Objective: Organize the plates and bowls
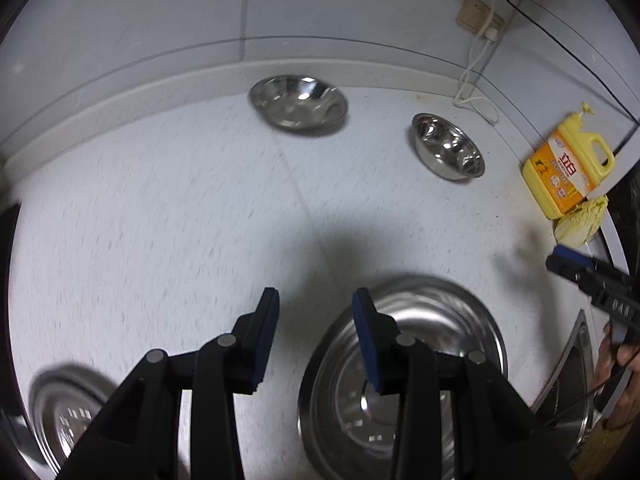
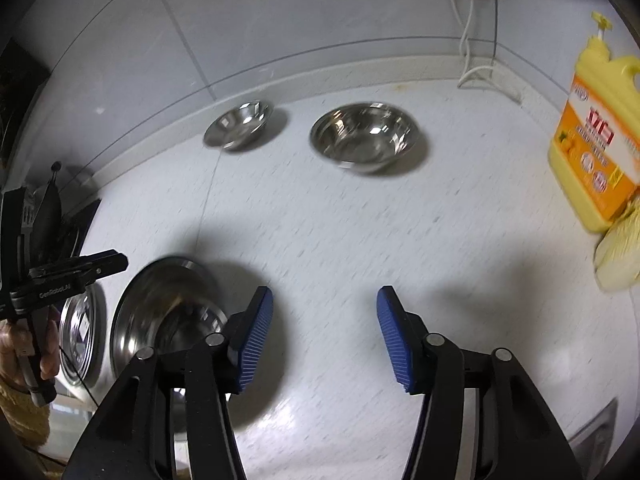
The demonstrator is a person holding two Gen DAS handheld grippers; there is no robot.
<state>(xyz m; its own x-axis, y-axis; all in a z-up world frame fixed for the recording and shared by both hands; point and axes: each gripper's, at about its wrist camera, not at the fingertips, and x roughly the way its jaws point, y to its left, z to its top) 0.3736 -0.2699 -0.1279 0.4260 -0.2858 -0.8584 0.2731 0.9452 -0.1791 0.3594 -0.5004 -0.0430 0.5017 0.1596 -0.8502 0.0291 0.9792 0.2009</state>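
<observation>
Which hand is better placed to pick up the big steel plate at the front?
Left. The left gripper is open right at the big plate's rim; the right gripper hangs over bare counter.

Running off the left wrist view's bottom-left edge: a steel plate [image 1: 60,420]. Hiding partly behind the left tongs [image 1: 316,300]: a large steel bowl [image 1: 440,320]. Blurring in the right wrist view: that bowl's rim [image 2: 160,280]. Getting cropped by the right edge: a yellow detergent jug [image 2: 600,128] and a cloth [image 2: 620,256].
</observation>
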